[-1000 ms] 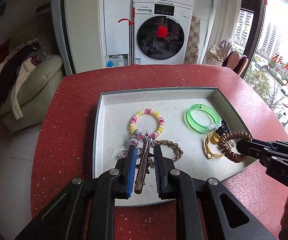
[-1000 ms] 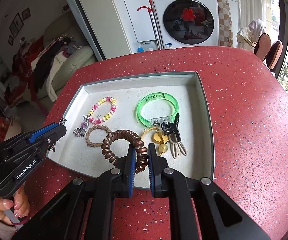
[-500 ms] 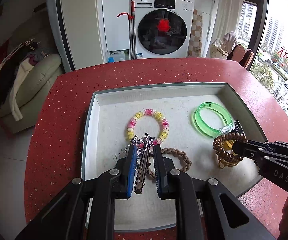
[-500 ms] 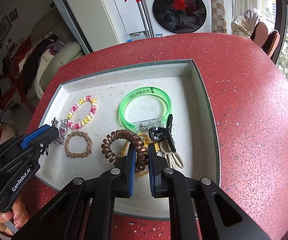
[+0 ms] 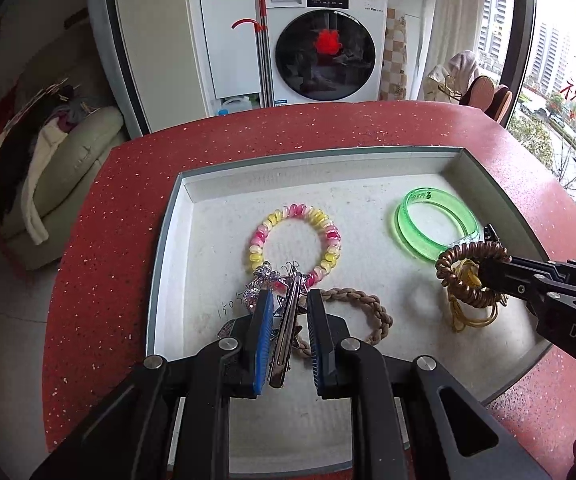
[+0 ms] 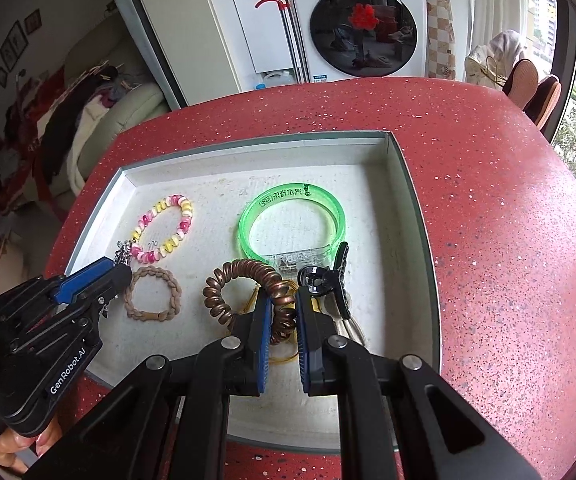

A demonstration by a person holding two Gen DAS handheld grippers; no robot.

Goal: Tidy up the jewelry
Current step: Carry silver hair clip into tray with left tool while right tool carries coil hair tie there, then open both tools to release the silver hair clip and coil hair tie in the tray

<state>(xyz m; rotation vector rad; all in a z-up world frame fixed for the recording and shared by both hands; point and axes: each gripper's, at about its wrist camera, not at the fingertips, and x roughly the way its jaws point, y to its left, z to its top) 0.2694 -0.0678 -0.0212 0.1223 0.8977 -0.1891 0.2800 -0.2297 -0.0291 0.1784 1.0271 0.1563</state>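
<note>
A shallow grey tray [image 5: 315, 156] [image 6: 248, 144] lies on the red speckled table. My left gripper [image 5: 288, 300] [image 6: 102, 280] is shut on a metal hair clip [image 5: 284, 340] with a rhinestone ornament, low over the tray's near left part. My right gripper [image 6: 282, 300] [image 5: 483, 270] is shut on a brown spiral hair tie [image 6: 244, 276] [image 5: 459, 256], held just above the tray's right side. In the tray lie a pink-and-yellow spiral tie [image 5: 262, 232] [image 6: 186, 216], a green bangle [image 5: 397, 220] [image 6: 288, 194] and a braided brown tie [image 5: 367, 304] [image 6: 176, 288].
A thin yellow elastic [image 5: 471, 322] and a black claw clip [image 6: 339, 268] lie under the right gripper. The red table [image 6: 487, 200] drops off at its rounded edge. Behind it stand a washing machine [image 5: 323, 40] and a sofa [image 5: 68, 152] piled with clothes.
Both grippers have sunk and moved forward over the tray, each still holding its piece. The things lying in the tray have not shifted.
</note>
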